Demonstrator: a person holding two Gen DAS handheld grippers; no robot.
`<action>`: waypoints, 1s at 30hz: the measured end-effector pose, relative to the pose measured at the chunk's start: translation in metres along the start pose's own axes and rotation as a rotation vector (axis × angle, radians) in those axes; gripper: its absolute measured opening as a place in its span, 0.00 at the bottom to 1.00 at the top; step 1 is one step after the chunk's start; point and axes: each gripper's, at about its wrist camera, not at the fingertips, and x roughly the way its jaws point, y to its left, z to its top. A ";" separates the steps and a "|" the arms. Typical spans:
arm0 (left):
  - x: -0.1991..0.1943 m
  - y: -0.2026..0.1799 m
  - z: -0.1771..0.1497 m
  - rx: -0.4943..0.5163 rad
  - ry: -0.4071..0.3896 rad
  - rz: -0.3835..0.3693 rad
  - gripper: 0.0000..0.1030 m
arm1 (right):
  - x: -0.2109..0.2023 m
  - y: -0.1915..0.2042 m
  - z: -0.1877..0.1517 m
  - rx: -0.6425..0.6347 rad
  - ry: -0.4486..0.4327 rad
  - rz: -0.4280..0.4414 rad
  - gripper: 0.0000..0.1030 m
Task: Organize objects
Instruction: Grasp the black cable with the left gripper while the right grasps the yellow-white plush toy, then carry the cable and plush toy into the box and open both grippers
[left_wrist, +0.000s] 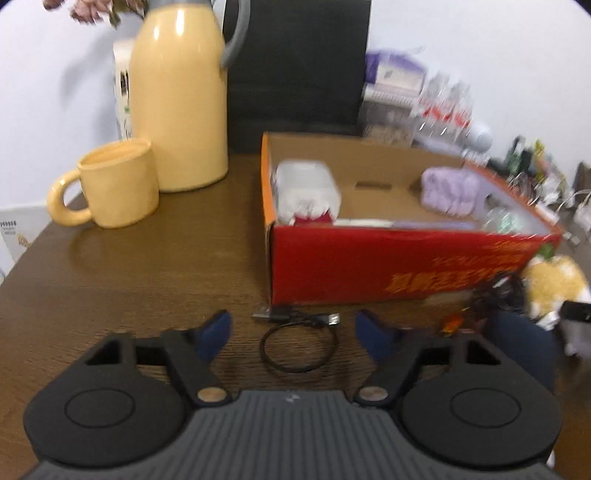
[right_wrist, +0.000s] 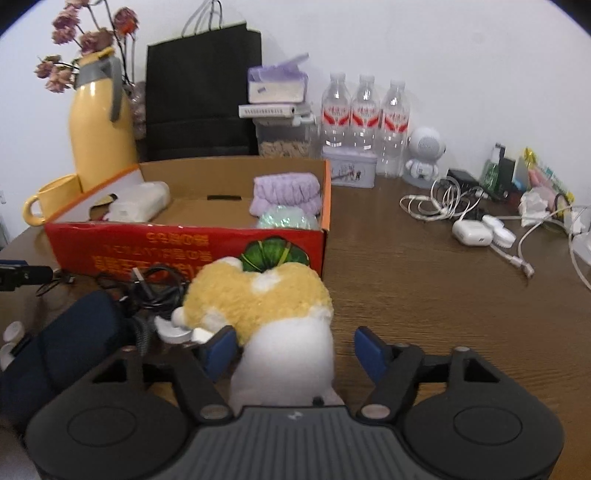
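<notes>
Two grippers sit low over your brown wooden table (left_wrist: 129, 280), each seen through its own camera. Your left gripper (left_wrist: 293, 334) has its jaws parted and pressing on nothing; a small coiled black cable (left_wrist: 297, 338) lies on the table between the blue fingertips, touching neither. Only this view shows that cable fully.

Your right gripper (right_wrist: 295, 350) also has its jaws parted. A yellow and white plush toy (right_wrist: 273, 317) lies between the pads: the left pad sits against its side, while a gap shows beside the right pad, so it is not clamped. In the left view the toy appears only at the far right edge.

Just beyond both grippers stands an open red cardboard box (right_wrist: 184, 247), holding a purple cloth (right_wrist: 286, 194) and a white packet (right_wrist: 138, 205). Left of it stand a yellow mug (left_wrist: 114, 184) and a yellow jug (left_wrist: 179, 96). Only the right view shows three water bottles (right_wrist: 365, 114) and white cables (right_wrist: 439, 203) farther back.
</notes>
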 end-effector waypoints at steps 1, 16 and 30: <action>0.004 -0.001 -0.001 0.004 0.013 0.003 0.59 | 0.004 -0.001 0.001 0.010 0.006 0.010 0.61; -0.023 -0.012 -0.022 0.034 0.009 0.019 0.04 | -0.034 0.006 -0.017 0.025 -0.029 0.038 0.44; -0.154 -0.024 -0.024 -0.026 -0.215 -0.058 0.03 | -0.149 0.005 -0.032 0.061 -0.196 0.095 0.44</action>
